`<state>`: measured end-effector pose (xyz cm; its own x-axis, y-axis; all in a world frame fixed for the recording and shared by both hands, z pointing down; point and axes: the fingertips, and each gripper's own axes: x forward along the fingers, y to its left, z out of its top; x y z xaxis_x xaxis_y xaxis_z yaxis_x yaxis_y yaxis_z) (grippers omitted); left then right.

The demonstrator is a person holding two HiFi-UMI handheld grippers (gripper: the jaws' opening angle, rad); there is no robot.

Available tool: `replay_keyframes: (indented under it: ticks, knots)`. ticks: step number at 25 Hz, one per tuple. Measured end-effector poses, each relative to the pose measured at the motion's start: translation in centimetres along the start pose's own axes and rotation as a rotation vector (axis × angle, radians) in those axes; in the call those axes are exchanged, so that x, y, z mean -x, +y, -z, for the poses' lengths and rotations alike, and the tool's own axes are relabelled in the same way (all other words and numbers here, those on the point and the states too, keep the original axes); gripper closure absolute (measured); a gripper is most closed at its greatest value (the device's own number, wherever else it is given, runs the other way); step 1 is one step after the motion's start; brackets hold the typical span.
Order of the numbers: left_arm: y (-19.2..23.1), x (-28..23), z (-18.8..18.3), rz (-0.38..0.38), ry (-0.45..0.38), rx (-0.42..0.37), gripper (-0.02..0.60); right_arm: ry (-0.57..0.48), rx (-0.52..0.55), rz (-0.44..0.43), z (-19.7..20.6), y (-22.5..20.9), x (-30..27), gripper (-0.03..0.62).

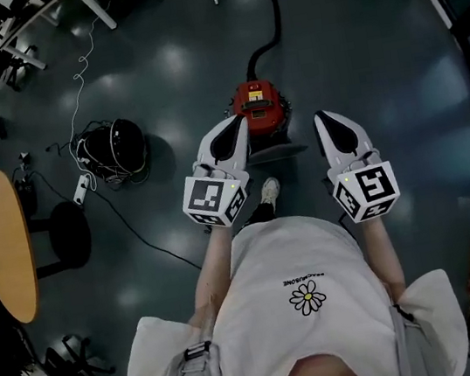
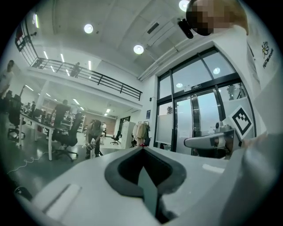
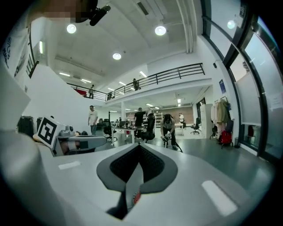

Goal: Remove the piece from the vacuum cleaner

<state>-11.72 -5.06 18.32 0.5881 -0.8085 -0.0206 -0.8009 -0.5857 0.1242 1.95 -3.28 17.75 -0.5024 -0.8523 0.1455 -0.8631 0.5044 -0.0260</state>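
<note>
Both grippers are held out in front of the person's white shirt (image 1: 311, 303), side by side and apart, each with its marker cube nearest the body. The left gripper (image 1: 238, 122) has its jaws brought together at the tips, and its own view (image 2: 142, 149) shows the dark pads meeting with nothing held between them. The right gripper (image 1: 323, 116) is closed the same way and empty. In its own view (image 3: 139, 145) a sliver of red shows through the narrow slit below the closed tips.

Just behind and below the left gripper, a white shoe (image 1: 268, 191) stands on the dark floor (image 1: 372, 46). The vacuum cleaner (image 1: 259, 104), red with a dark base, sits on the floor just ahead of the left gripper's tips and slightly ahead and to the left of the right gripper's. Neither gripper touches it. Its black hose (image 1: 270, 18) runs on from the far side, away from both grippers. Which piece comes off cannot be told from these views.

Well to the left of the left gripper lie a black rounded object with tangled cables (image 1: 118, 148) and a white power strip (image 1: 82, 189). Farther left are a black stool (image 1: 70, 235) and a round wooden bench (image 1: 7, 254).

Each gripper view shows the other gripper alongside. Far beyond, people stand at desks under a railed balcony (image 3: 163, 75), and glass doors (image 2: 199, 114) rise past the left gripper.
</note>
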Motion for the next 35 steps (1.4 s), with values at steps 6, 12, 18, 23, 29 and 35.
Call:
replay_keyframes:
  ticks: [6,12,18,23,29,35]
  knots:
    - [5.7,-4.6,0.4,0.002,0.006,0.019,0.581,0.034,0.036,0.011,0.0,-1.5,-7.3,0.57]
    - [7.6,-7.6,3.4,0.035,0.131,0.017,0.581,0.118,0.016,0.025,2.9,-3.3,-9.4,0.569]
    - [8.4,-10.6,9.4,0.038,0.324,0.038,0.581,0.222,-0.059,-0.033,6.3,-7.0,-10.9,0.569]
    - [9.0,-12.4,19.4,0.082,0.58,0.006,0.581,0.352,-0.082,-0.195,13.3,-8.4,-14.7,0.569]
    - [12.4,-15.7,35.2,0.105,0.784,-0.006,0.581,0.532,-0.196,-0.386,28.3,-7.7,-18.3,0.441]
    - [13.0,-17.2,46.2,0.132,0.919,-0.02,0.581,0.813,-0.028,-0.468,42.7,-5.7,-16.0,0.326]
